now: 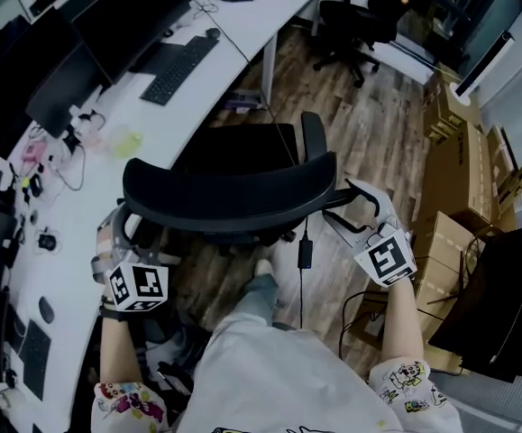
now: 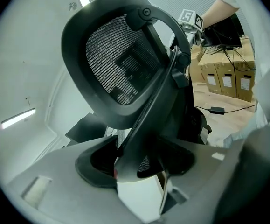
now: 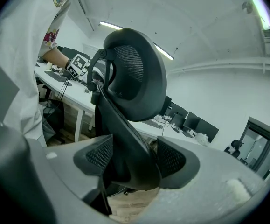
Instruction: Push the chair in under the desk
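Note:
In the head view a black mesh office chair point(image 1: 229, 201) stands with its seat point(image 1: 238, 147) partly under the curved white desk point(image 1: 233, 25), its backrest towards me. My left gripper point(image 1: 127, 233) is clamped on the left end of the backrest frame and my right gripper point(image 1: 355, 207) on the right end. In the left gripper view the frame of the chair point(image 2: 121, 64) fills the space between the pads of the left gripper point(image 2: 137, 164). The right gripper view shows the same for the right gripper point(image 3: 132, 164): the chair point(image 3: 137, 78) sits between its pads.
A keyboard point(image 1: 179, 69) and monitors point(image 1: 134, 16) sit on the desk. Cardboard boxes point(image 1: 459, 142) and black panels point(image 1: 504, 305) line the right side. Another chair point(image 1: 355, 25) stands at the back. A power adapter on a cable point(image 1: 305, 253) lies on the wooden floor by my foot point(image 1: 262, 267).

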The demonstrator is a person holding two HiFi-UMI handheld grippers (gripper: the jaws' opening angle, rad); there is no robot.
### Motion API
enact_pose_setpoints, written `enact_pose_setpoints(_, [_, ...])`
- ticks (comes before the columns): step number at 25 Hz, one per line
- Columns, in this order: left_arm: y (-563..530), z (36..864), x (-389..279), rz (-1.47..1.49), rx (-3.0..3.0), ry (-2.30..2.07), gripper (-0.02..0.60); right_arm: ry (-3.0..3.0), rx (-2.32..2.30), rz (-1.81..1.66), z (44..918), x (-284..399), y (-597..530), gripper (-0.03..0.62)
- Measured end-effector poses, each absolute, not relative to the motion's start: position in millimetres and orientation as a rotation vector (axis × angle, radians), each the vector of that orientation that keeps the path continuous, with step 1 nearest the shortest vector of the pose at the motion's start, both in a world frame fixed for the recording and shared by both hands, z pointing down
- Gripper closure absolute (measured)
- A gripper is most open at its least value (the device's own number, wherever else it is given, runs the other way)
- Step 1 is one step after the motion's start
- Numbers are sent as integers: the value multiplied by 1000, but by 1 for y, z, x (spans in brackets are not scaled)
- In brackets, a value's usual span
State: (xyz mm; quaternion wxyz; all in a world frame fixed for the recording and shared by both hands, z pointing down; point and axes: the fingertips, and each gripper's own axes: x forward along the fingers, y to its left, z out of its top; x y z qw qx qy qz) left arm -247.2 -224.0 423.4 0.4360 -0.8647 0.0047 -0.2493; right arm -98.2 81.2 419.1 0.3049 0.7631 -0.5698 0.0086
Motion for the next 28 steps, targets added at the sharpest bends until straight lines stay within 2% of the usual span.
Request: enact_pose_setpoints(28, [-231, 420, -159, -679, -2162, 230, 316, -1649, 1839, -11, 421, 47, 40, 292])
